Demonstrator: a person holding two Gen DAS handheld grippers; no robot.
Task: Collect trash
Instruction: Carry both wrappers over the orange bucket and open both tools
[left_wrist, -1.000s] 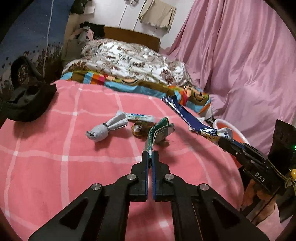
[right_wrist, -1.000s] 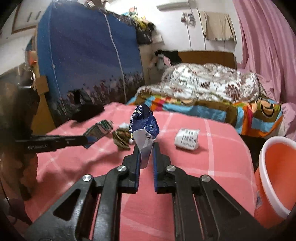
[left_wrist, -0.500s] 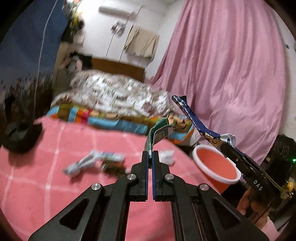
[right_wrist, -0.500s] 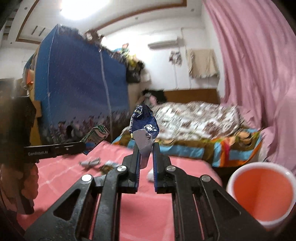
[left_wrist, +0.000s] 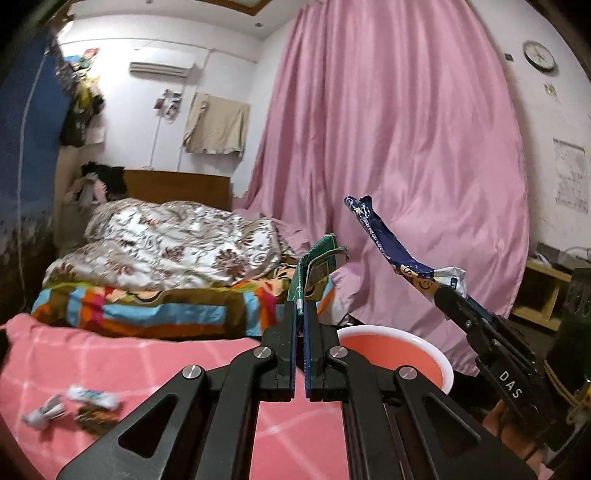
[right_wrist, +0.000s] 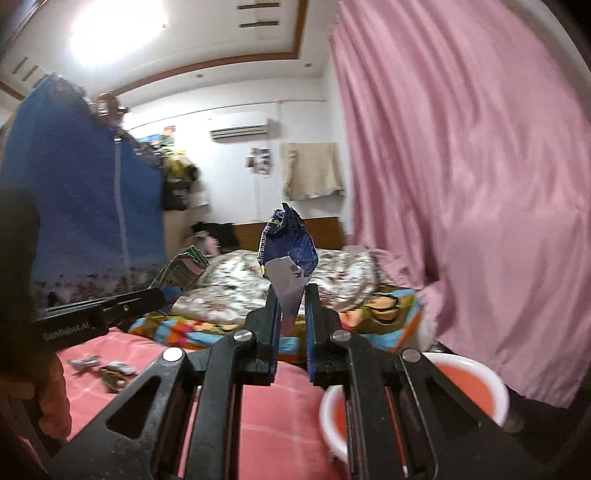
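My left gripper is shut on a flat green wrapper, held up above the bed; from the right wrist view that wrapper sticks out of the left gripper. My right gripper is shut on a crumpled dark blue snack bag with a silver inside. In the left wrist view that blue bag juts up from the right gripper. An orange bucket with a white rim stands just past the bed's edge, below both grippers; its rim shows at lower right.
Several bits of trash lie on the pink checked bedspread at lower left. A rumpled patterned quilt is heaped at the bed's far end. A pink curtain hangs behind the bucket. A blue fabric wardrobe stands left.
Both grippers rose off the bed and swung right toward the bucket, each keeping its wrapper. The bucket came into fuller view; the trash on the bedspread slid to the lower left.
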